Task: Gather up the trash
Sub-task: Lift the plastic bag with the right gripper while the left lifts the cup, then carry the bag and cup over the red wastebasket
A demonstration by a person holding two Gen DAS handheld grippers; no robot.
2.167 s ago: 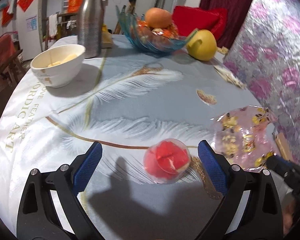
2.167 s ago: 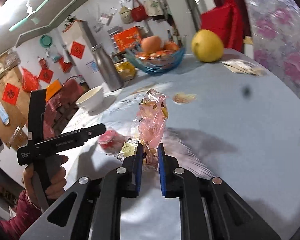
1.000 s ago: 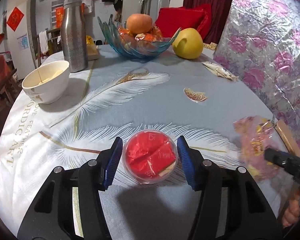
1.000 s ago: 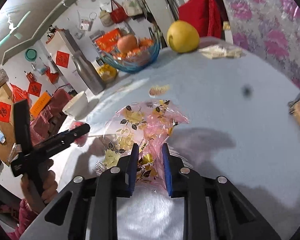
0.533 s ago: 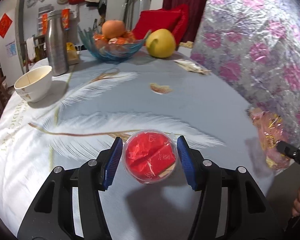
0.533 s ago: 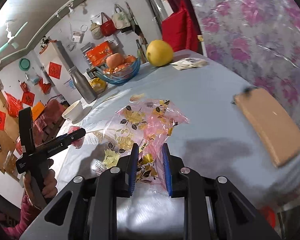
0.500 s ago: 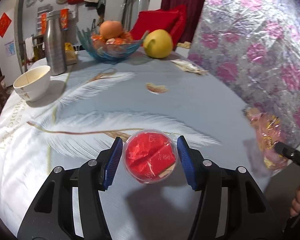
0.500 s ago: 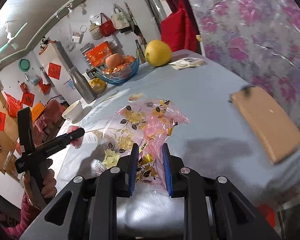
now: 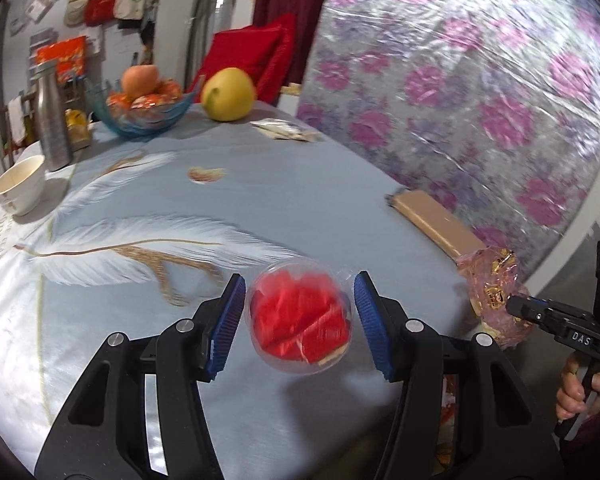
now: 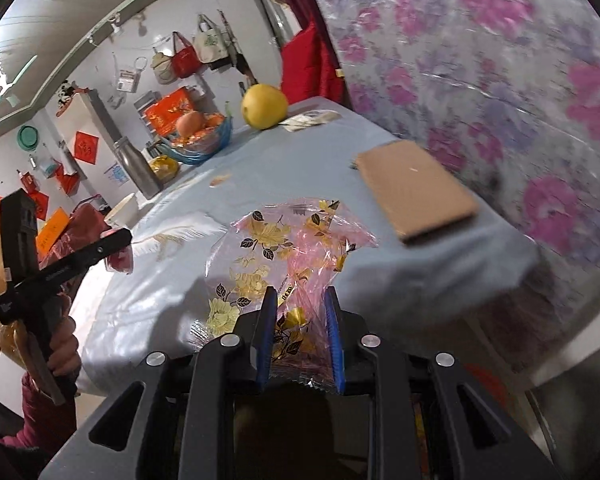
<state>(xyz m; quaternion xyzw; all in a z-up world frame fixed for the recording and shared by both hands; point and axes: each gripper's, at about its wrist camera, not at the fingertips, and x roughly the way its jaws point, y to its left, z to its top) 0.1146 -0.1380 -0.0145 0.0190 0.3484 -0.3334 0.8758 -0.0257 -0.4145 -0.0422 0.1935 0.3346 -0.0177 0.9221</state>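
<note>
My left gripper [image 9: 300,304] is shut on a clear plastic cup [image 9: 300,320] stuffed with red wrappers and carries it above the near right part of the table [image 9: 260,184]. In the right wrist view my right gripper [image 10: 300,312] is shut on a crumpled pink cellophane wrapper [image 10: 276,248] with gold flowers, held off the table's edge. That wrapper [image 9: 496,280] and the right gripper [image 9: 516,306] also show at the far right of the left wrist view. The left gripper [image 10: 120,240] with the cup appears at the left of the right wrist view.
A brown cardboard piece [image 10: 414,188] lies at the table's right edge. Small wrappers [image 9: 206,174] [image 9: 286,130] lie farther back, past them a yellow pomelo [image 9: 228,94], a blue fruit bowl [image 9: 140,116], a steel flask [image 9: 52,116] and a white bowl [image 9: 18,184]. A flowered sheet [image 9: 460,80] hangs on the right.
Both grippers have swung right, toward and past the table's right edge, each keeping its load. The cardboard piece has come into the left wrist view.
</note>
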